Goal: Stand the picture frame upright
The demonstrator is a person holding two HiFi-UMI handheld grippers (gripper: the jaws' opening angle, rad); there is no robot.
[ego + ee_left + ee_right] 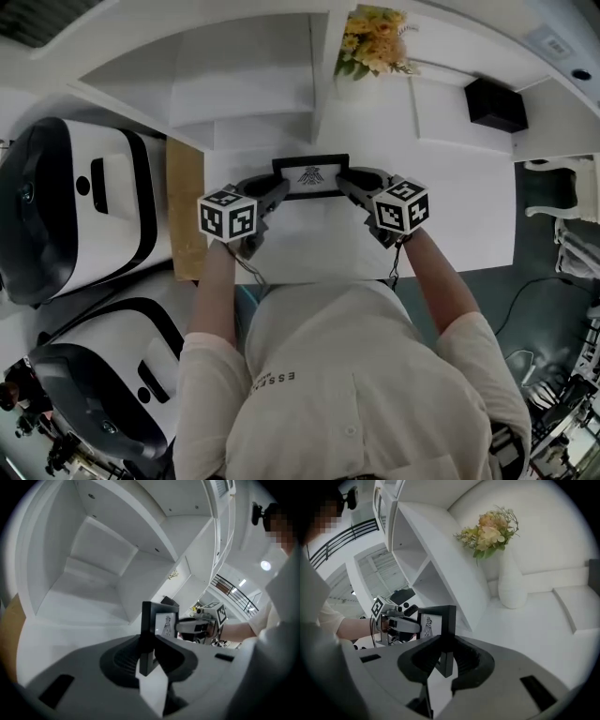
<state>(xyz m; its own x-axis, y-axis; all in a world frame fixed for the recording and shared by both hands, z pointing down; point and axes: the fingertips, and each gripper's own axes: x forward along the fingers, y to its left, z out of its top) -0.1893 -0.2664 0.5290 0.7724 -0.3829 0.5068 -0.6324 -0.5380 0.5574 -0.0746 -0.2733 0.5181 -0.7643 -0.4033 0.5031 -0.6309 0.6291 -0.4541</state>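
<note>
Cannot identify the tiny drawing in the black rectangular picture frame (310, 176), nor see its ends inside the grey left gripper (278, 190) and right gripper (344, 184).

Bare desk (459, 216) stretches right of the picture frame (310, 176) and on its near side, giving room to pass. Behind the frame the white shelf unit (244, 89) blocks the way, its upright divider (319, 84) just beyond. Flowers (373, 42) and a black box (495, 103) stand far right; a brown board (185, 187) and bulky white machines (94, 202) crowd the left
</note>
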